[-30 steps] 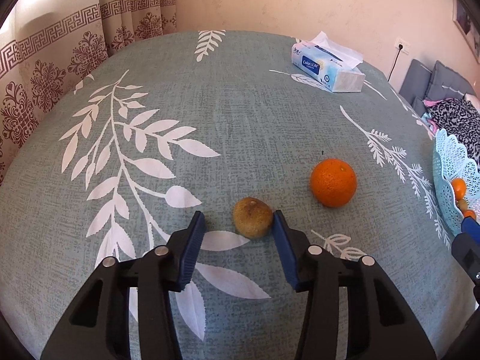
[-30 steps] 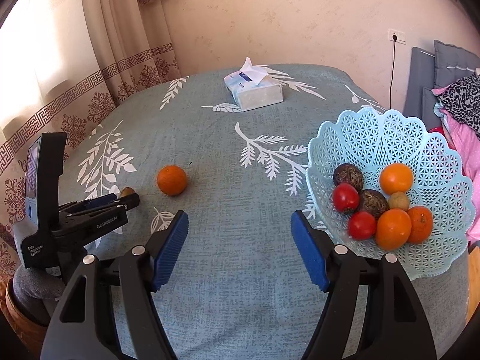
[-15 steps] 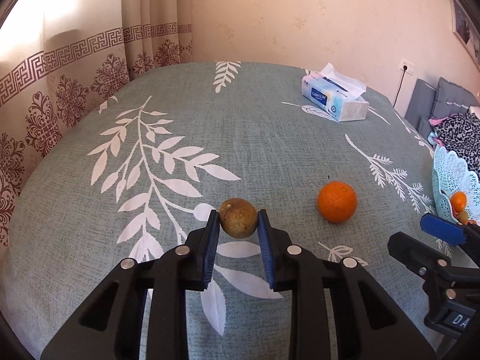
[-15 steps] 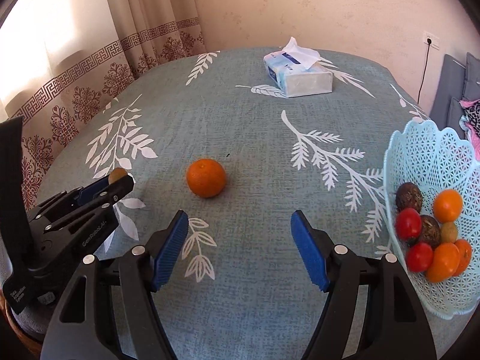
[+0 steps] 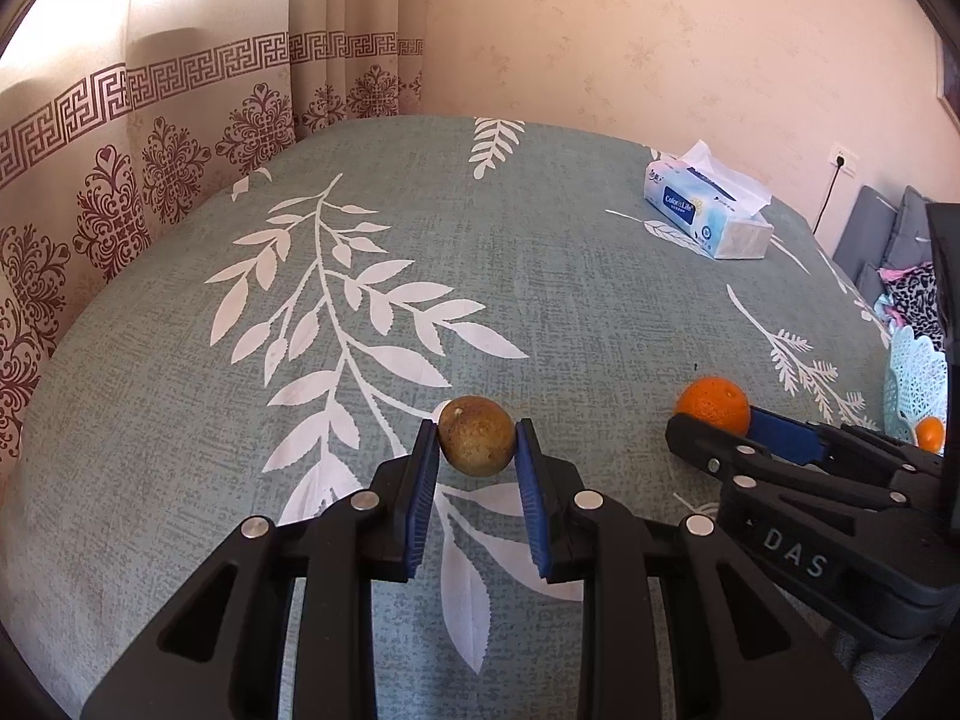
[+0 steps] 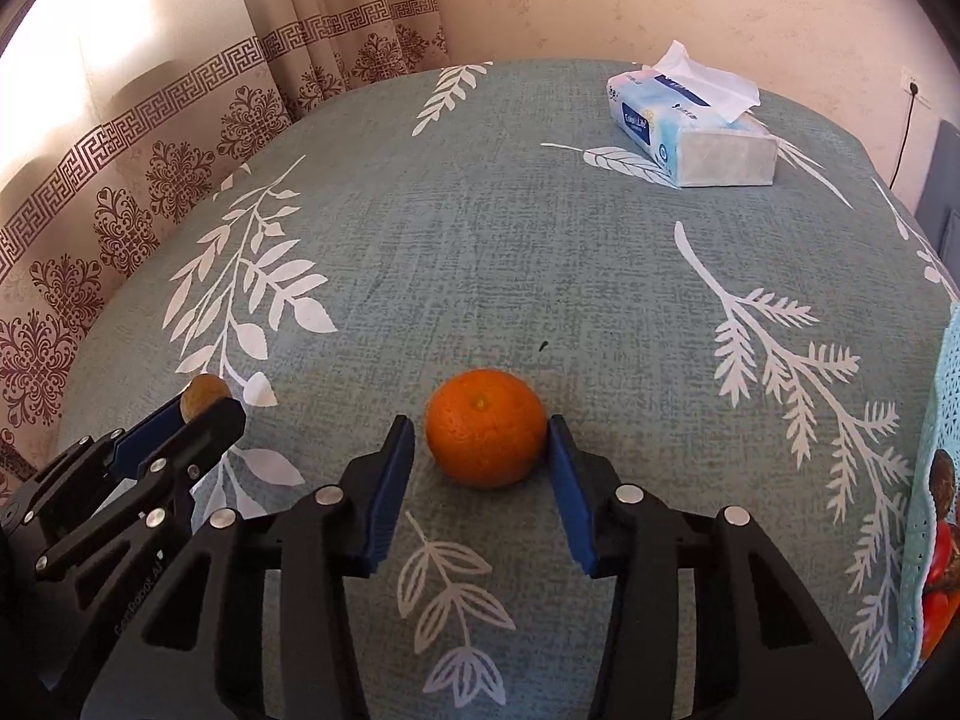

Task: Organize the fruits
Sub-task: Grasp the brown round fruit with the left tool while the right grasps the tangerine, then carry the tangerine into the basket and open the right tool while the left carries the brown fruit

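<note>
A brown round fruit (image 5: 476, 435) sits between the blue pads of my left gripper (image 5: 474, 441), which is shut on it just over the teal leaf-print tablecloth (image 5: 420, 240). That fruit (image 6: 204, 396) and the left gripper (image 6: 198, 414) also show at the left of the right wrist view. An orange (image 6: 486, 427) rests on the cloth between the fingers of my right gripper (image 6: 480, 444). Its jaws are closing: the right pad is at the peel and a thin gap remains at the left pad (image 6: 396, 456). From the left wrist view, the orange (image 5: 714, 405) and right gripper (image 5: 717, 423) lie to the right.
A pale blue lattice basket (image 6: 945, 372) with several red, orange and dark fruits stands at the right table edge, its rim (image 5: 918, 372) partly hidden. A tissue box (image 6: 690, 126) lies at the far right. Patterned curtains (image 5: 180, 150) hang beyond the left edge.
The left jaws closed on the brown fruit and hold it. The right gripper swung left from the basket to the orange, and its jaws narrowed around it.
</note>
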Demonstrator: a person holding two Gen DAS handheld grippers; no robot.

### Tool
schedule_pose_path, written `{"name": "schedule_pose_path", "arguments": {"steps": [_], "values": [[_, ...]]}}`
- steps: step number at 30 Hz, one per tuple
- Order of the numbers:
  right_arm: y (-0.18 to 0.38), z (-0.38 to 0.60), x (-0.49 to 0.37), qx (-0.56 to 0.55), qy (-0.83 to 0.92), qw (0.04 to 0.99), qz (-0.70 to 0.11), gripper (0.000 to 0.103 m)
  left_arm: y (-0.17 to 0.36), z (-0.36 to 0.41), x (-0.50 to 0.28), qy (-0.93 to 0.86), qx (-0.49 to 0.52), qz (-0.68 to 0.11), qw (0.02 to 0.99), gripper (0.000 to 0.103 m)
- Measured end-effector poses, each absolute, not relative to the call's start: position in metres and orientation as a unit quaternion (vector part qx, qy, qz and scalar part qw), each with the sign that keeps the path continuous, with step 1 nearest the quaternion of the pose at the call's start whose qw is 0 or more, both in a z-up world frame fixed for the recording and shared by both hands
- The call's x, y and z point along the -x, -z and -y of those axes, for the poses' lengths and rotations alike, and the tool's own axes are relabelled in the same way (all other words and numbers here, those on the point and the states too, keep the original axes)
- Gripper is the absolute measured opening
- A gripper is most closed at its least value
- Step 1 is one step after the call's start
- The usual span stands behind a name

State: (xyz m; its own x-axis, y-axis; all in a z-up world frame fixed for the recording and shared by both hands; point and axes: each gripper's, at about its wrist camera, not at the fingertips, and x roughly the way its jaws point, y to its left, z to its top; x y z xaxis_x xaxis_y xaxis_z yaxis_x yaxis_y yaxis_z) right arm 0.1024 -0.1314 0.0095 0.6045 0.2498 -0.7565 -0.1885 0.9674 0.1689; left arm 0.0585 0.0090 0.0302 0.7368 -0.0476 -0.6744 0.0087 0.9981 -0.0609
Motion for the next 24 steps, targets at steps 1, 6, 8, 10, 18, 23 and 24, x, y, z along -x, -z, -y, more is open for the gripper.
{"name": "schedule_pose_path", "arguments": {"steps": [1, 6, 8, 10, 18, 23, 24], "values": [[-0.009, 0.131, -0.103, -0.036, -0.121, 0.895, -0.427, 0.041, -0.03, -0.009, -0.058, 0.016, 0.027, -0.362, 0.932, 0.026], [-0.012, 0.136, -0.097, -0.048, -0.118, 0.896, -0.426, 0.041, -0.03, -0.009, -0.058, 0.02, 0.03, -0.364, 0.931, 0.026], [-0.015, 0.141, -0.091, -0.053, -0.114, 0.898, -0.421, 0.041, -0.03, -0.009, -0.058, 0.02, 0.029, -0.364, 0.931, 0.026], [-0.02, 0.149, -0.086, -0.059, -0.107, 0.901, -0.416, 0.041, -0.03, -0.008, -0.058, 0.021, 0.028, -0.363, 0.931, 0.026], [-0.037, 0.191, -0.066, -0.087, -0.062, 0.911, -0.398, 0.041, -0.028, -0.007, -0.057, 0.021, 0.023, -0.363, 0.931, 0.026], [-0.048, 0.228, -0.052, -0.106, -0.02, 0.918, -0.381, 0.041, -0.028, -0.006, -0.057, 0.021, 0.022, -0.363, 0.931, 0.026], [-0.051, 0.235, -0.049, -0.11, -0.011, 0.919, -0.378, 0.041, -0.028, -0.006, -0.057, 0.021, 0.022, -0.363, 0.931, 0.026]]}}
